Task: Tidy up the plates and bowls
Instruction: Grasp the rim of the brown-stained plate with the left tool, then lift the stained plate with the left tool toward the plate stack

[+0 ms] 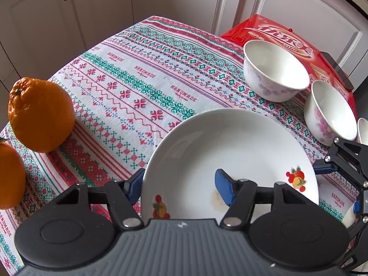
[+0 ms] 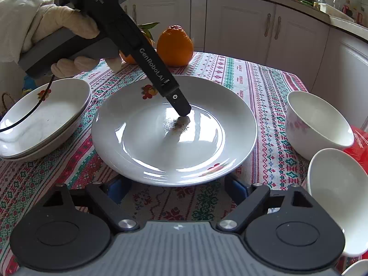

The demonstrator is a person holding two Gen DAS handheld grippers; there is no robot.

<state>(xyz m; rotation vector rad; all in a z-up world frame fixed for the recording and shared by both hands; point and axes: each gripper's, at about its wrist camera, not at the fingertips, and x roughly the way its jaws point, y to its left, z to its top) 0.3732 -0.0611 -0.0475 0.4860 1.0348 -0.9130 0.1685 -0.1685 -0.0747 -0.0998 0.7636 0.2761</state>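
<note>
A plate (image 1: 230,156) was gripped at its rim by the left gripper (image 1: 179,185); ahead, two bowls (image 1: 273,71) remained unstacked, the right gripper (image 2: 177,188) empty.

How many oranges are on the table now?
2. The whole orange stands on the tablecloth near its left edge in the left wrist view. The second orange sits just in front of it, cut off by the picture edge. More may be hidden out of view.

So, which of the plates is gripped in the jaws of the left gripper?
The single plate in the middle, its rim clamped by the left gripper. The other plates sit stacked at the left of the right wrist view, untouched.
</note>
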